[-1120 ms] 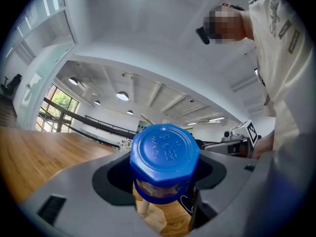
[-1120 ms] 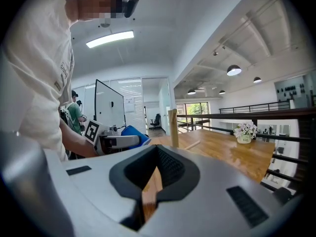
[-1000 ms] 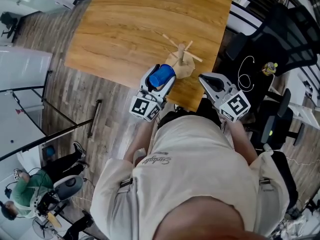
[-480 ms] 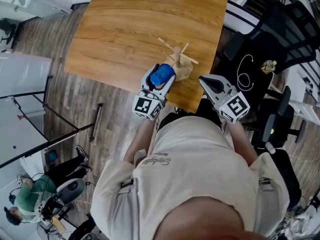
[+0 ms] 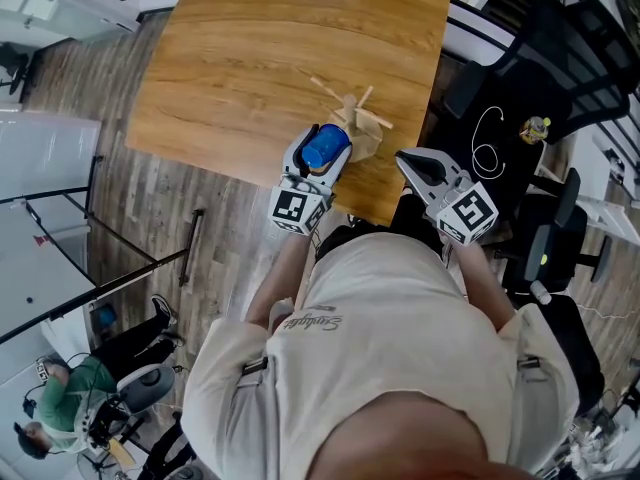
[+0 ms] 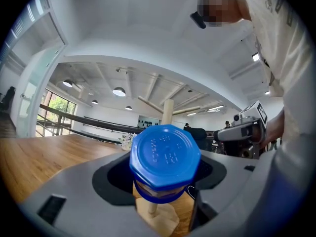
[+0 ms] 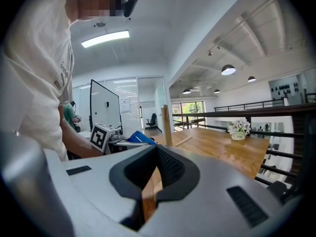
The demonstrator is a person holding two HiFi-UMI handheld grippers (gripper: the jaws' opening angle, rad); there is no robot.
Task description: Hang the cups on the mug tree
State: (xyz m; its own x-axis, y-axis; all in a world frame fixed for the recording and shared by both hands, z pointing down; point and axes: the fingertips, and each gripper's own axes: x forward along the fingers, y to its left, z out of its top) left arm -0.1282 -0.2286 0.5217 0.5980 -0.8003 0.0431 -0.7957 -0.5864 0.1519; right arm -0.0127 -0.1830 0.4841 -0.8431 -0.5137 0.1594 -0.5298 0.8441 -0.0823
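Left gripper (image 5: 322, 154): clamped on blue cup (image 6: 165, 154), fingers (image 6: 74, 191) pinching its sides.

Blue cup, position: held above near edge of wooden table (image 5: 250, 58), just in front of mug tree (image 5: 355, 118). Touching the tree or apart: cannot tell.

Blue cup, orientation: long axis in line with the gripper, tilted upward. Flat eight-sided bottom toward the gripper's own camera, mouth pointing away toward the tree's post. Embossed print on the bottom, too faint to read.

Blue cup, contents: inside hidden in all three views (only bottom and a band of side wall showing).

Mug tree: upright wooden post on a flat wooden base, thin pegs slanting up and outward, near the table's near right corner. Seen from left gripper view as post rising behind the cup and base below it.

Right gripper (image 5: 418, 164): beside the tree on its right, over the table's near corner. Fingers (image 7: 170, 167) pressed almost together, only a thin slit showing table wood, nothing gripped.

Small pot (image 7: 239, 136) farther along the table: white flowers in it.
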